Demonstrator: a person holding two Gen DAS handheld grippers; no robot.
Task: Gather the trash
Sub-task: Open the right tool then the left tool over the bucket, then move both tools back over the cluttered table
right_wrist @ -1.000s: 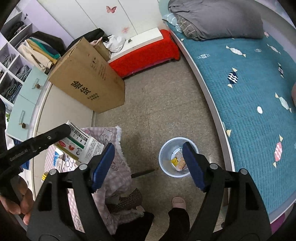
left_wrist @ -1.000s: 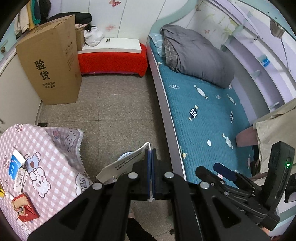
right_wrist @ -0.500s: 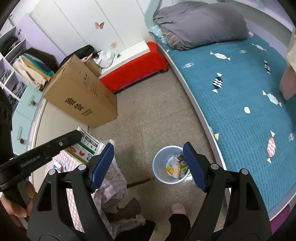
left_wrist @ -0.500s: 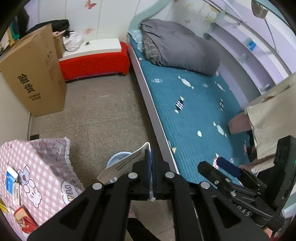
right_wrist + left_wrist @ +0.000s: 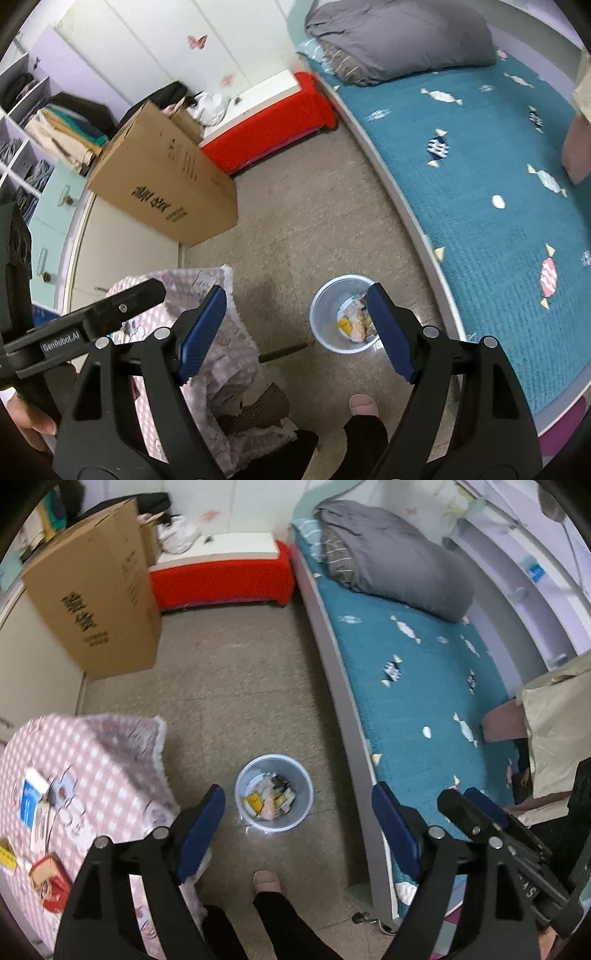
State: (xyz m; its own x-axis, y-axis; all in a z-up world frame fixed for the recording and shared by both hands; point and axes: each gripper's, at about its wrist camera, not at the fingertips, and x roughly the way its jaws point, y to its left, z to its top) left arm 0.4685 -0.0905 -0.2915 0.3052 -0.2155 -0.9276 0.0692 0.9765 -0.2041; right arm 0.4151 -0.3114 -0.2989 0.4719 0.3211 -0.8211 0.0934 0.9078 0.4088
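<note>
A pale blue bin [image 5: 274, 792] stands on the floor between the table and the bed, with several wrappers and papers inside; it also shows in the right wrist view [image 5: 345, 314]. My left gripper [image 5: 299, 827] is open and empty, held high above the bin. My right gripper [image 5: 297, 334] is open and empty, also above the bin, to the right of the left one. More trash lies on the pink checked tablecloth [image 5: 92, 760]: a blue-and-white packet [image 5: 31, 797] and a red box [image 5: 51, 880].
A teal bed [image 5: 424, 701] with a grey duvet runs along the right. A large cardboard box [image 5: 96, 605] and a red bench [image 5: 221, 576] stand at the far wall. The person's foot [image 5: 266, 881] is on the floor near the bin.
My left gripper was shut on a white printed packet; now it is open and the packet is gone from it. The bin is in plain view below. The right gripper stayed open.
</note>
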